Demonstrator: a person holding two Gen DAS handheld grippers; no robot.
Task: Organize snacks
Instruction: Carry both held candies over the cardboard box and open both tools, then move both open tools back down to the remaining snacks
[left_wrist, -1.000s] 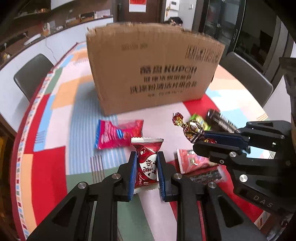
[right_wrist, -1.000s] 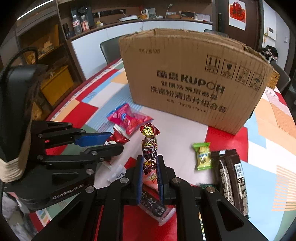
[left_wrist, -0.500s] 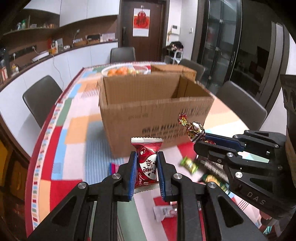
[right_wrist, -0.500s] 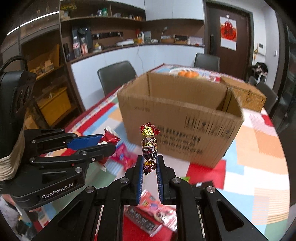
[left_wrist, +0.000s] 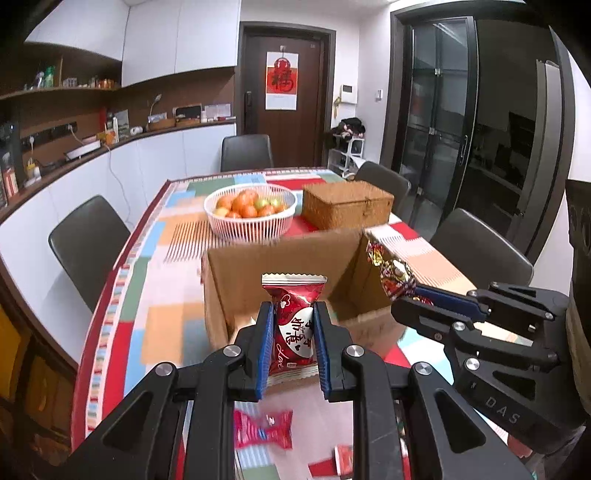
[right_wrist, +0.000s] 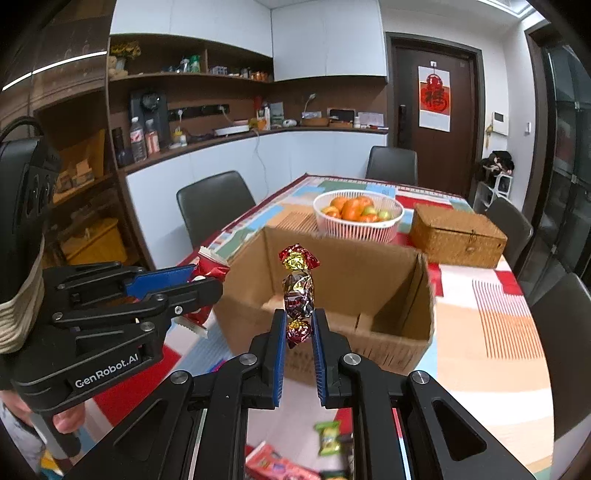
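Note:
My left gripper (left_wrist: 293, 314) is shut on a red snack packet (left_wrist: 293, 328) with white lettering, held upright in front of the open cardboard box (left_wrist: 236, 284). My right gripper (right_wrist: 299, 317) is shut on the lower twist of a foil-wrapped candy (right_wrist: 298, 290), red and gold, standing upright. Both grippers hang above the table at the box's near wall. In the left wrist view the right gripper (left_wrist: 410, 295) shows at the right with the foil candy (left_wrist: 393, 275). In the right wrist view the left gripper (right_wrist: 210, 280) shows at the left with the red packet (right_wrist: 207, 267). The box (right_wrist: 369, 266) looks empty inside.
Loose snacks lie on the patchwork tablecloth below: a red packet (left_wrist: 264, 430), a green candy (right_wrist: 328, 437), a pink packet (right_wrist: 275, 465). Behind the box stand a white basket of fruit (left_wrist: 251, 221) and a woven lidded box (left_wrist: 349, 206). Dark chairs (left_wrist: 88, 243) ring the table.
Both grippers have risen with their snacks from table level to above the box's rim; the views have tilted up, so the box's open inside and the room behind now show.

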